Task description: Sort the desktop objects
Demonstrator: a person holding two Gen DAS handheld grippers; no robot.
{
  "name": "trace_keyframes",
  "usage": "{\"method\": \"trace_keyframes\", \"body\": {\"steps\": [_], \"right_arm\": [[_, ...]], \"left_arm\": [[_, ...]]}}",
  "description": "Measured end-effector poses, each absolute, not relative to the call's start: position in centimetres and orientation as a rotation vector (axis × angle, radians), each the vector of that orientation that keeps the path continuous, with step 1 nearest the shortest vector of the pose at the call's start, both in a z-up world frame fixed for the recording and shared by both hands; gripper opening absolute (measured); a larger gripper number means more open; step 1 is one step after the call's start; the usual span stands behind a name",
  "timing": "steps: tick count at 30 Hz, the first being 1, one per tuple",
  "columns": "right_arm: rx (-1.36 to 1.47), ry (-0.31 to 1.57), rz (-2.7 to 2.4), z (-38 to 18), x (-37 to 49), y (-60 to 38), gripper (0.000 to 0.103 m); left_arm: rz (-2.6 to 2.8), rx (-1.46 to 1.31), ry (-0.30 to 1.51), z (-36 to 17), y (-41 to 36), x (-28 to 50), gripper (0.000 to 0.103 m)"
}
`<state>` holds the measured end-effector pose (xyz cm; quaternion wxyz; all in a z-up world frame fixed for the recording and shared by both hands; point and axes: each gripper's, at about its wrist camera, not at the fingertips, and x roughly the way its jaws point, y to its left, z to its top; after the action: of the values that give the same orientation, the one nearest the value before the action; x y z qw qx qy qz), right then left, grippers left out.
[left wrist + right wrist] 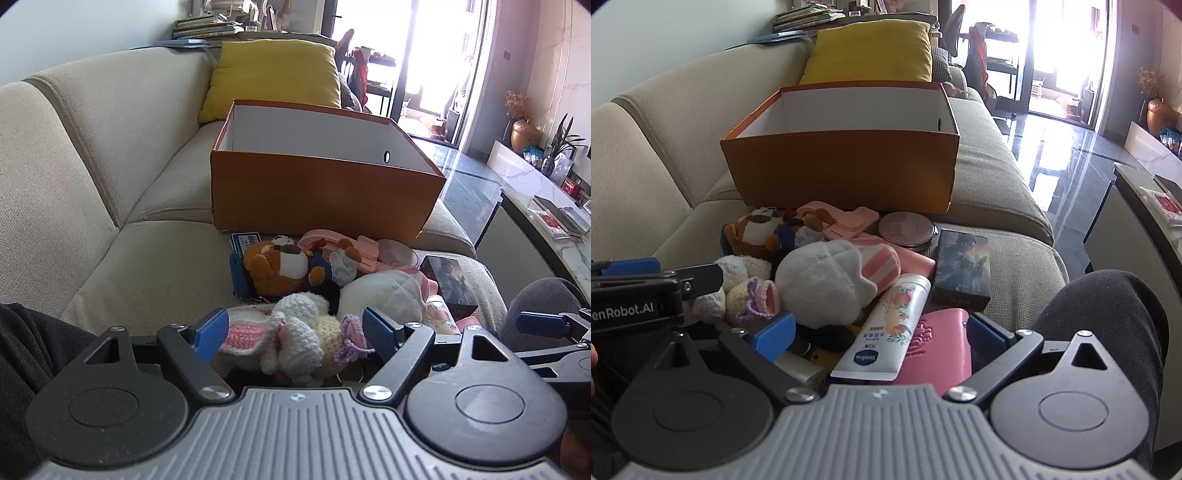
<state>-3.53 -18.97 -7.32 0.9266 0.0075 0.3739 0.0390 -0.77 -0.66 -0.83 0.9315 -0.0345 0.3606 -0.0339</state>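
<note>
My left fingers [299, 330] gape wide around the crocheted bunny [295, 338], gripping nothing. My right fingers [881, 334] spread fully over the lotion tube [886, 328] and pink wallet [940, 345]; orange box [846, 166] beyond.

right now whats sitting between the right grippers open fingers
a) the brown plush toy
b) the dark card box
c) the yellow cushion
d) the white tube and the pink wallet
d: in the right wrist view the right gripper stands open, and the white tube and the pink wallet lie side by side between its blue fingers; the dark card box lies farther out, beyond the fingertips.
</note>
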Motion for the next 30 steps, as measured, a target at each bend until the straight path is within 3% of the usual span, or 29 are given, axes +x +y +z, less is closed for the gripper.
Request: {"method": "trace_keyframes", "body": {"steps": [30], "right_arm": [[0.015, 0.784, 0.083, -7.65, -3.57, -18.98, 0.099]], "left_arm": [[-0.072, -0.062, 0.748, -0.98, -0.85, -0.86, 0.094]]}}
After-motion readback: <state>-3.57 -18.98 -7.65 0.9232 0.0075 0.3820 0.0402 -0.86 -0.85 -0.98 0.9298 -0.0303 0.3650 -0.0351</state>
